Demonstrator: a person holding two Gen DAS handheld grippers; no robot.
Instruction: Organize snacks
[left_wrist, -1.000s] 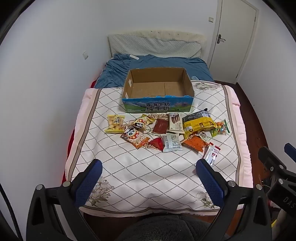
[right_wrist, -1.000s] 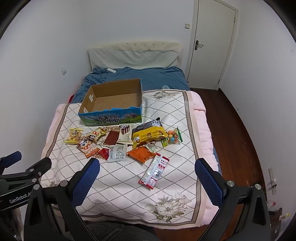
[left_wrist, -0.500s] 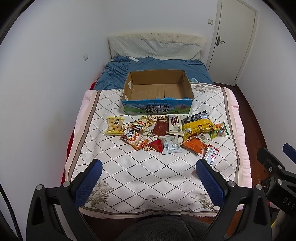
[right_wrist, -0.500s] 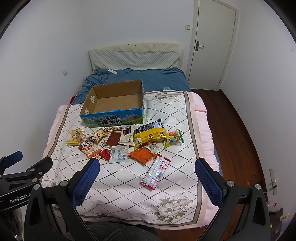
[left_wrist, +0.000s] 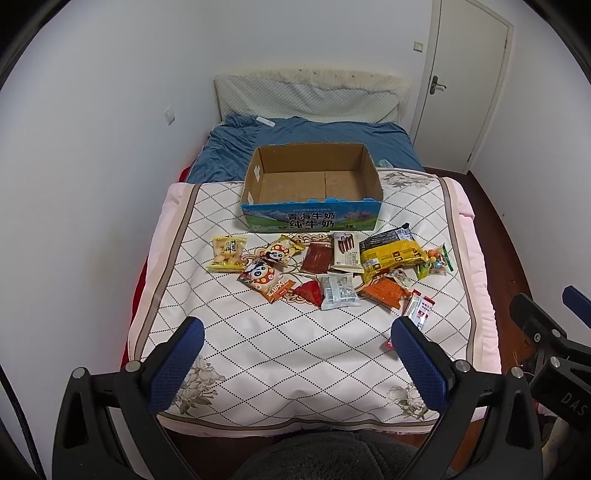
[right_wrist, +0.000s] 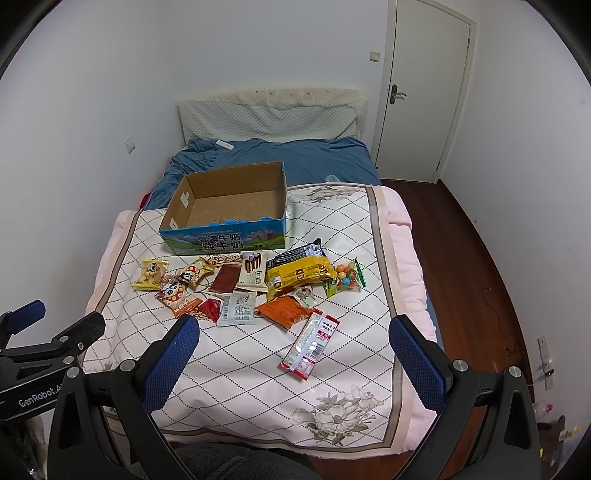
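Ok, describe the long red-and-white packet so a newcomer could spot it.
Start at the cardboard box on the quilt. Come toward the camera past the snack pile; the long red-and-white packet lies alone at its near right edge, the only slim strip.

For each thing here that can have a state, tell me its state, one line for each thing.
Cardboard box: open at the top, nothing inside.
Door: closed.
Left tool: open, holds nothing.
Right tool: open, holds nothing.
Snack packets: sealed as far as visible, lying loose on the quilt, none in the box.
Long red and white packet: lies flat, apart from the others.
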